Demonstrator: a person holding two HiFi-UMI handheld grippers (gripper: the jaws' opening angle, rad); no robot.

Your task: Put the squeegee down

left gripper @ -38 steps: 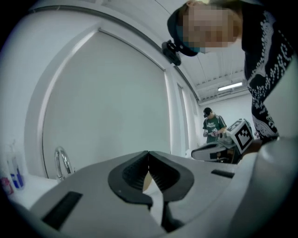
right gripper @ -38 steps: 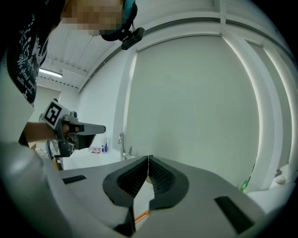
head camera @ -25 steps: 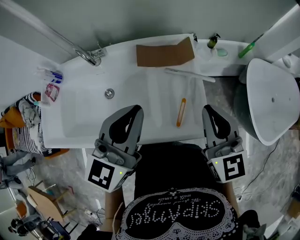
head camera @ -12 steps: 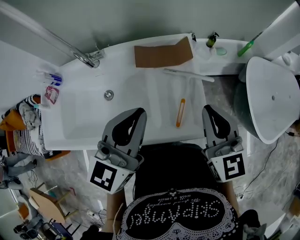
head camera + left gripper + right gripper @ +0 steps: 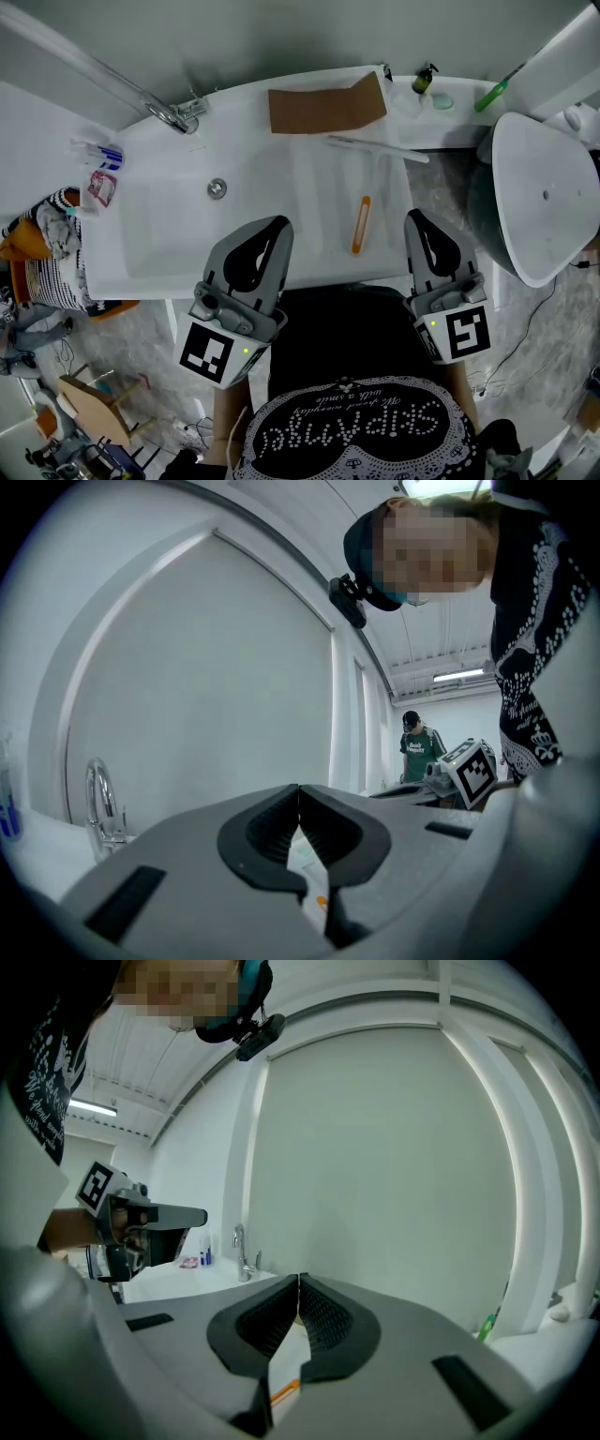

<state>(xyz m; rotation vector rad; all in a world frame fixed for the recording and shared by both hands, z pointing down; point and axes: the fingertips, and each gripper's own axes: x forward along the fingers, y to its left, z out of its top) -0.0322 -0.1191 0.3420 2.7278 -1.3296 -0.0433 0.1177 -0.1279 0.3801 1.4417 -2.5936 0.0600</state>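
Note:
The squeegee lies flat on the white counter [image 5: 281,178] right of the basin. Its long pale blade [image 5: 377,149] is toward the wall and its orange handle [image 5: 362,225] points at the front edge. A bit of that orange handle [image 5: 284,1391] shows below the jaws in the right gripper view. My left gripper [image 5: 277,224] hangs over the counter's front edge, left of the handle, shut and empty. My right gripper [image 5: 413,217] sits just right of the handle, also shut with nothing in it. In both gripper views the jaws meet tip to tip: left gripper [image 5: 299,789], right gripper [image 5: 299,1279].
A chrome faucet [image 5: 174,115] and drain [image 5: 217,188] mark the basin at the left. Folded brown cardboard [image 5: 326,108] stands at the back. A small bottle [image 5: 425,82] and a green-handled item [image 5: 495,97] sit on the back right ledge. A white toilet [image 5: 544,202] stands at the right.

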